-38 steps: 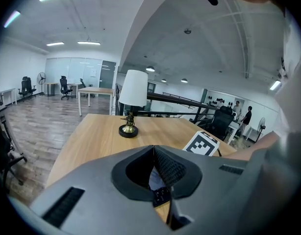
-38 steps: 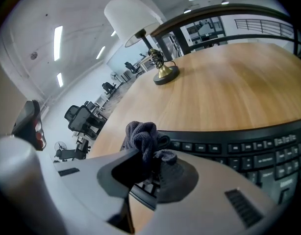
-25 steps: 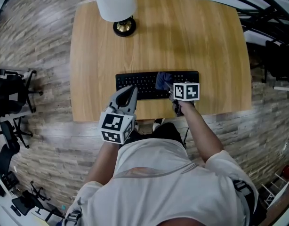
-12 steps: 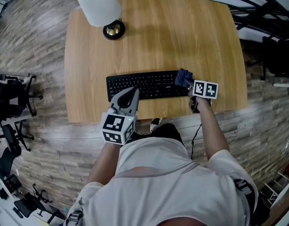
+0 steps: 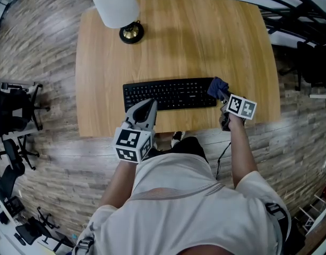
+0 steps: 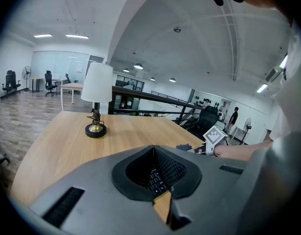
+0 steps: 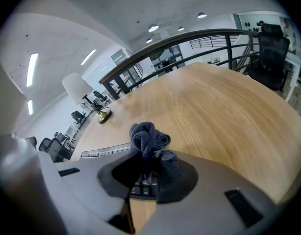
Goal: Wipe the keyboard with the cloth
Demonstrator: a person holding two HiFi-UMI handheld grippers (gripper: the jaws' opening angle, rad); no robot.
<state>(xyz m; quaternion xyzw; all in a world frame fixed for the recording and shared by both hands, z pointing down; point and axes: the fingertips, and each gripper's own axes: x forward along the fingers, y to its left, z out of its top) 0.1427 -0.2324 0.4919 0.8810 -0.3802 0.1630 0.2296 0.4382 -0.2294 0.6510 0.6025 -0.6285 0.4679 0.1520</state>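
A black keyboard (image 5: 169, 94) lies across the near middle of the wooden table (image 5: 205, 41). My right gripper (image 5: 222, 95) is shut on a bunched dark blue cloth (image 5: 217, 88) at the keyboard's right end. In the right gripper view the cloth (image 7: 149, 142) sticks up from between the jaws, with a few keys of the keyboard (image 7: 140, 186) below it. My left gripper (image 5: 146, 107) hangs shut with nothing in it, over the keyboard's near edge left of centre. In the left gripper view its closed jaws (image 6: 154, 148) frame a patch of keyboard (image 6: 156, 177).
A table lamp with a white shade (image 5: 116, 5) and brass base (image 5: 131, 34) stands at the table's far left corner. Black office chairs (image 5: 17, 108) stand on the wood floor to the left. Dark railings and chairs (image 5: 306, 62) are to the right.
My right gripper has carried the cloth rightward along the keyboard, from its middle-right to its right end. The left gripper has stayed put.
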